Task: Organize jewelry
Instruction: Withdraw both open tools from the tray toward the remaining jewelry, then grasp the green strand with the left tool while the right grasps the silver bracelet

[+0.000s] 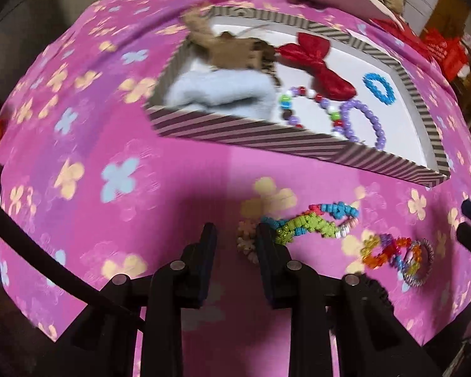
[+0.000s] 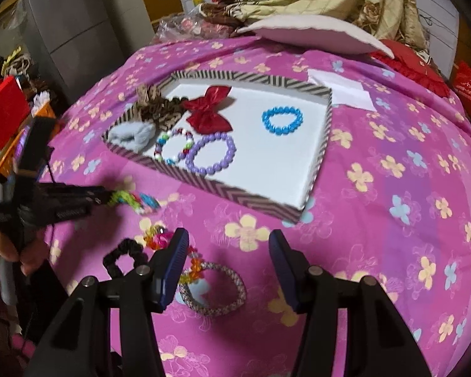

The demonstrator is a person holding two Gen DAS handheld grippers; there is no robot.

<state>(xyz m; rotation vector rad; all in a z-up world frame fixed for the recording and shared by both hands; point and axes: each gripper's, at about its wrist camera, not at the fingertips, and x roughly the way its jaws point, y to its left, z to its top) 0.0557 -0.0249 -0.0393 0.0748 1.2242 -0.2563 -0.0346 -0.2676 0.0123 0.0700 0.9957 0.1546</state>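
Jewelry is lying partly loose on the pink flowered cloth point(image 2: 392, 188) and partly inside the striped tray point(image 2: 260, 202) further back. Nearest, the right tool point(image 2: 227, 264) is hovering with its jaws apart and nothing gripped, directly above a woven silver bangle point(image 2: 213, 289); a string of orange and yellow beads point(image 2: 191, 267) is overlapping that bangle's edge, so a closing pinch is likely to be catching both or dragging one askew. A black scrunchie point(image 2: 125, 256) is lying just beside, close enough to be snagged too. The left tool point(image 1: 235, 238) is also standing open and empty, its one finger touching or hiding the end of a green and blue bead strand point(image 1: 311, 220); that strand is looking limp and could be slipping off a single pad. Farther off, the tray is already holding a purple bracelet point(image 2: 210, 154), a multicoloured one point(image 2: 172, 147), a blue bracelet point(image 2: 282, 121) and a red bow point(image 2: 208, 111), crowded to one side where new pieces risk tangling.
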